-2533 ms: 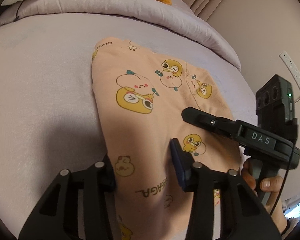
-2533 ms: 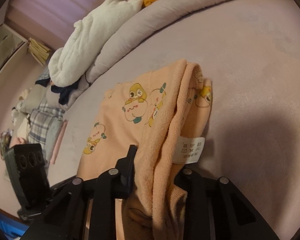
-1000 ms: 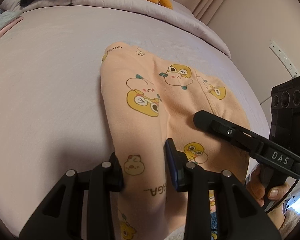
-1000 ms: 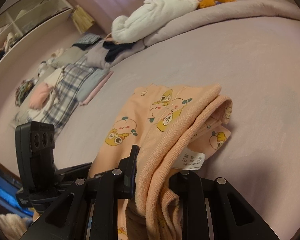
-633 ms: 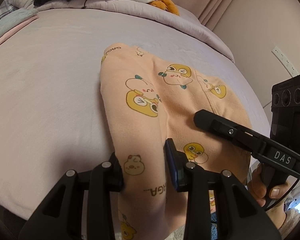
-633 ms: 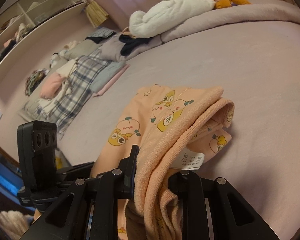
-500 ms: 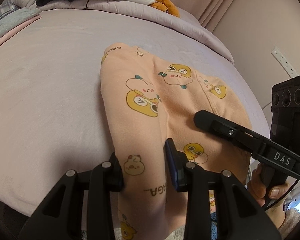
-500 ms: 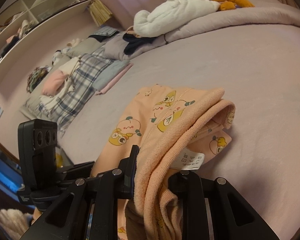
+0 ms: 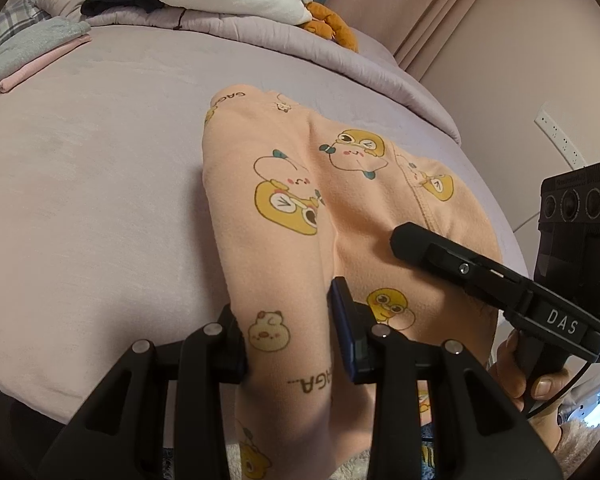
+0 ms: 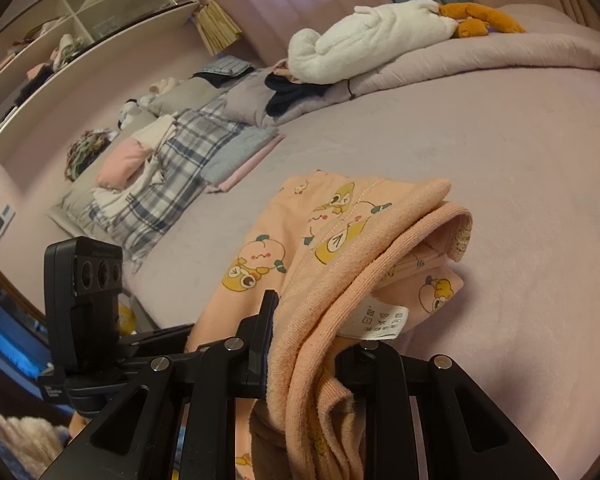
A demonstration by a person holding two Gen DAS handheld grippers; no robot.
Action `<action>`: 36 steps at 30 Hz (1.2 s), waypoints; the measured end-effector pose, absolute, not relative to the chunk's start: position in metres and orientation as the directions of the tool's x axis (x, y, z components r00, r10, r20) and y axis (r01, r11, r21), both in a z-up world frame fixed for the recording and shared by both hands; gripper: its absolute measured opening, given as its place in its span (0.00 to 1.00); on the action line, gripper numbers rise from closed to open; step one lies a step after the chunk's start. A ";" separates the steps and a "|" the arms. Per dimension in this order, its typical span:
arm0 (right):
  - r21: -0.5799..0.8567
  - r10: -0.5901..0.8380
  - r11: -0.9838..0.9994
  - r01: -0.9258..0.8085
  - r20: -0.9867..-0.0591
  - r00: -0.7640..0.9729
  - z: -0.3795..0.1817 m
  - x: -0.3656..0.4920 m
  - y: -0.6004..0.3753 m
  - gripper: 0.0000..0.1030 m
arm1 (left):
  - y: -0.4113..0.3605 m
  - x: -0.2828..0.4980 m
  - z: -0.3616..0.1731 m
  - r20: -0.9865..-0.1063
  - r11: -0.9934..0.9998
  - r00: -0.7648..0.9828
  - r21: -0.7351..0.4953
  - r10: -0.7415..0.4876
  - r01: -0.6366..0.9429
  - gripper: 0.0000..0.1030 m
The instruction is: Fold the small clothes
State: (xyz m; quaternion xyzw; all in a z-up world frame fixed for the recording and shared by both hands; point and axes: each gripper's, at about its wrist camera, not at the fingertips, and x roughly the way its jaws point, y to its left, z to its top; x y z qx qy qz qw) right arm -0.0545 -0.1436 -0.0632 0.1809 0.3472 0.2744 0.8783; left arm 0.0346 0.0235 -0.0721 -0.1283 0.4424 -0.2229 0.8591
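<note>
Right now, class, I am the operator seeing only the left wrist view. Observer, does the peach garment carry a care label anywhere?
Observer: Yes, a white care label hangs under the ribbed hem of the peach garment.
Operator: Is the right hand-held gripper actually gripping?
Observer: Yes, the right hand-held gripper is shut on that bunched hem.
Operator: Anything beyond the bed?
Observer: An open shelf unit holding clothes.

Both hand-held grippers drew the garment [image 9: 300, 208] back.
</note>
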 end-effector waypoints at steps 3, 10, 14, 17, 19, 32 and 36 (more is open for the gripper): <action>0.502 0.608 0.784 -0.364 -0.507 0.611 -0.061 -0.055 -0.141 0.24 | 0.026 0.035 -0.069 -0.696 0.867 0.518 -0.419 -0.497 0.269 0.33; 0.496 0.612 0.783 -0.374 -0.507 0.607 -0.062 -0.054 -0.141 0.24 | 0.032 0.029 -0.069 -0.691 0.870 0.529 -0.412 -0.492 0.272 0.33; 0.496 0.610 0.784 -0.373 -0.509 0.607 -0.062 -0.054 -0.140 0.24 | 0.033 0.030 -0.069 -0.691 0.871 0.531 -0.407 -0.491 0.276 0.33; 0.490 0.606 0.788 -0.372 -0.514 0.607 -0.062 -0.053 -0.137 0.24 | 0.033 0.028 -0.070 -0.690 0.870 0.531 -0.409 -0.492 0.275 0.33; 0.487 0.603 0.791 -0.371 -0.518 0.606 -0.061 -0.053 -0.136 0.24 | 0.033 0.027 -0.071 -0.690 0.870 0.530 -0.411 -0.492 0.273 0.33; 0.463 0.587 0.806 -0.369 -0.540 0.604 -0.063 -0.050 -0.124 0.24 | 0.035 0.025 -0.075 -0.692 0.872 0.532 -0.420 -0.488 0.252 0.33; 0.447 0.578 0.813 -0.373 -0.551 0.602 -0.064 -0.048 -0.118 0.24 | 0.040 0.027 -0.077 -0.694 0.867 0.524 -0.439 -0.495 0.238 0.33</action>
